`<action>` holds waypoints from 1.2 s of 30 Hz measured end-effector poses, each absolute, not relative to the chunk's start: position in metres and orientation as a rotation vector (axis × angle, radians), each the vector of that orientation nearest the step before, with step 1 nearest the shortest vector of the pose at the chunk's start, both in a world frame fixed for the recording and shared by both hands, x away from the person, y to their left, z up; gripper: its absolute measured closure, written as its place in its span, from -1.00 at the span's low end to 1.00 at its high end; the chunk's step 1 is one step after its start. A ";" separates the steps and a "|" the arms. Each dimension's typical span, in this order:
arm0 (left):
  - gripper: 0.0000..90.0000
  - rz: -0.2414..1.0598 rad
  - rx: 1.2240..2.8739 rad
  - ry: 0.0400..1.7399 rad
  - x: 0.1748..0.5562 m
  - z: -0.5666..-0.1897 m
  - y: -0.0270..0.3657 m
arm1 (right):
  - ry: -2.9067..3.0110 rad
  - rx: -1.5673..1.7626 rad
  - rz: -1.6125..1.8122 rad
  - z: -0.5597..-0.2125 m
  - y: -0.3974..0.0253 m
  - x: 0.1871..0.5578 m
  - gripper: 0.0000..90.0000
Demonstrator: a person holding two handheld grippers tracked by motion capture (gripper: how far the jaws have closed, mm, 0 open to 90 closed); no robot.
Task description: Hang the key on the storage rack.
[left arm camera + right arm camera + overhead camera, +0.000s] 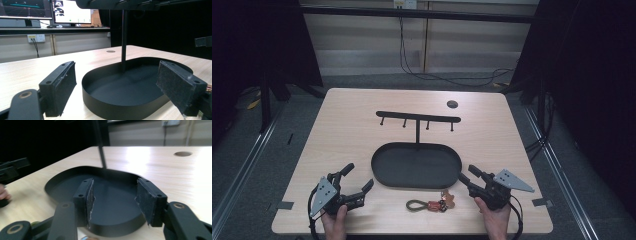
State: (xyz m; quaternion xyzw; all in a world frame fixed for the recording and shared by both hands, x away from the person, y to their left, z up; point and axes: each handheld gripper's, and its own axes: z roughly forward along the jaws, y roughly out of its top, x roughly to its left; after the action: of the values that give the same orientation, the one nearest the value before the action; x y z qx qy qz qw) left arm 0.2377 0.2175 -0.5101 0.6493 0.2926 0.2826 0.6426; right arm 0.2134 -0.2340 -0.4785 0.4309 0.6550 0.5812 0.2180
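Looking down from the high view, we find the small items on the table (347, 130) hard to read: a keyring bundle (432, 204) with an olive loop, an orange clip and a brownish tag lies on the near edge, just in front of the black oval tray (384, 172), its details too small to make out. The tray holds nothing; a thin post rises from its far rim to a crossbar with hooks (418, 117). The left gripper (357, 184) rests near the tray's left end with jaws spread wide, the right gripper (465, 176) by its right end, jaws parted. In the left gripper view, we see the crossbar cut off at the top and the tray (105, 106) bare between the separated jaws. In the right gripper view, the tray (53, 185) again lies bare behind the parted jaws, and the post is cut off at the top edge.
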 end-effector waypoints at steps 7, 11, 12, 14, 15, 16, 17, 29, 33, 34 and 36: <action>-0.65 0.648 1.481 0.668 0.238 -0.510 0.218 | 1.939 1.174 1.556 -0.474 -0.218 0.216 0.31; -0.65 0.644 1.480 0.667 0.238 -0.510 0.218 | 2.103 1.163 1.551 -0.471 -0.206 0.220 0.31; -0.65 0.644 1.480 0.667 0.238 -0.510 0.218 | 2.138 1.159 1.557 -0.470 -0.204 0.221 0.26; -0.65 0.644 1.480 0.667 0.238 -0.510 0.218 | 2.191 1.152 1.567 -0.468 -0.201 0.225 0.16; -0.65 0.644 1.480 0.667 0.238 -0.510 0.218 | 2.191 1.152 1.567 -0.468 -0.201 0.225 0.16; -0.65 0.649 1.481 0.668 0.238 -0.510 0.218 | 2.235 1.150 1.527 -0.466 -0.196 0.227 0.15; -0.65 0.645 1.480 0.667 0.238 -0.510 0.218 | 2.235 1.150 1.527 -0.466 -0.196 0.227 0.15; -0.65 0.649 1.480 0.668 0.238 -0.510 0.218 | 2.376 1.083 1.374 -0.465 -0.160 0.232 0.08; -0.65 0.645 1.480 0.668 0.238 -0.510 0.218 | 2.527 1.041 1.289 -0.466 -0.148 0.236 0.42; -0.65 0.644 1.480 0.667 0.238 -0.510 0.218 | 2.560 1.027 1.290 -0.468 -0.146 0.237 0.48; -0.65 0.644 1.481 0.667 0.238 -0.510 0.218 | 2.616 1.011 1.323 -0.471 -0.144 0.238 0.50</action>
State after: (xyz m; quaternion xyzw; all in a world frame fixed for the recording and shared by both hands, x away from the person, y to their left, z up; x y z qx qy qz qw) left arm 0.2377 0.2176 -0.5101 0.6497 0.2925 0.2828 0.6421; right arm 0.2379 -0.1435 -0.4712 0.3260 0.8435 0.4265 0.0202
